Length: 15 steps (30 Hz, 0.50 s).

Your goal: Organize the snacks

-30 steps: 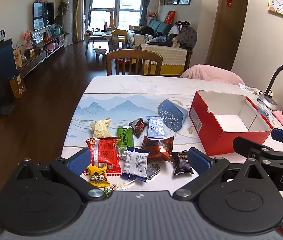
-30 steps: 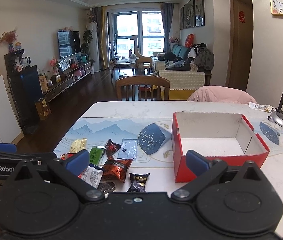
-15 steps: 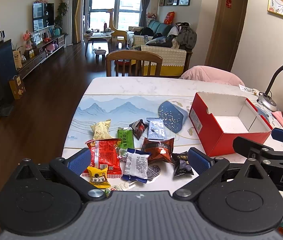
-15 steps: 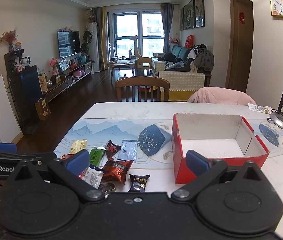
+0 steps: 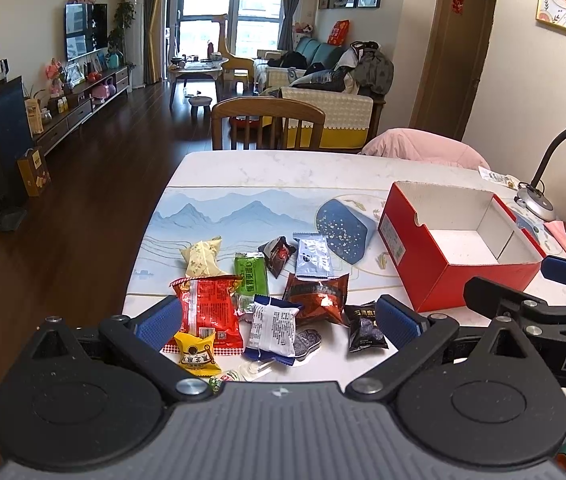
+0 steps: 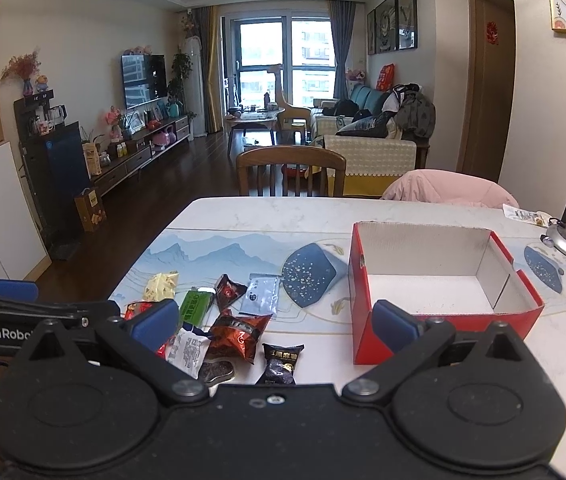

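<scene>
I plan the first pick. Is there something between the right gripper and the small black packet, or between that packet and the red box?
Nothing visible blocks either. The right gripper is open just before the black packet, and only bare table lies between it and the red box.

My left wrist view looks forward from low over the table's near edge, close above the snack pile [image 5: 267, 296]. My right wrist view faces the same way, further right. Both share the red box [image 6: 435, 280] and the wooden chair [image 5: 268, 126].

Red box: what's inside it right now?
The red box shows only a bare white floor and a cardboard divider near its right end. No snacks are visible inside. The near wall hides the front strip of the floor.
</scene>
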Each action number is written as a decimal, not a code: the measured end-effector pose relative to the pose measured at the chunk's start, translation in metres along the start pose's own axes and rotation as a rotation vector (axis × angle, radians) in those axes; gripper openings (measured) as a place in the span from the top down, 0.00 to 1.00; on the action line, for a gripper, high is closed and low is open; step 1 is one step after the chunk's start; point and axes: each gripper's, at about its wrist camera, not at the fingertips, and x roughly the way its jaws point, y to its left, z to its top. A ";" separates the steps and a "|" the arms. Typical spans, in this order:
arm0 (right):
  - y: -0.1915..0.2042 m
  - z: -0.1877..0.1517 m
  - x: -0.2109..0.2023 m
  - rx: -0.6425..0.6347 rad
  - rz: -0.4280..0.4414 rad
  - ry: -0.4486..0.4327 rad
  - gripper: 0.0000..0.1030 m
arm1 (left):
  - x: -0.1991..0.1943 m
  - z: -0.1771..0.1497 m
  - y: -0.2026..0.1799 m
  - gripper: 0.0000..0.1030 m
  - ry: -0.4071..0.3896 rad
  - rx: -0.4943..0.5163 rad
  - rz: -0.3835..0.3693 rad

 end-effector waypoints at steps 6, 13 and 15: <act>0.000 0.001 0.009 -0.022 0.009 0.008 0.00 | 0.009 0.003 0.002 0.00 0.016 -0.004 0.004; -0.005 0.005 0.041 -0.046 0.032 0.053 0.03 | 0.034 0.000 0.010 0.00 0.056 -0.047 0.043; -0.008 0.005 0.055 -0.045 0.055 0.085 0.05 | 0.043 -0.001 0.017 0.00 0.085 -0.073 0.072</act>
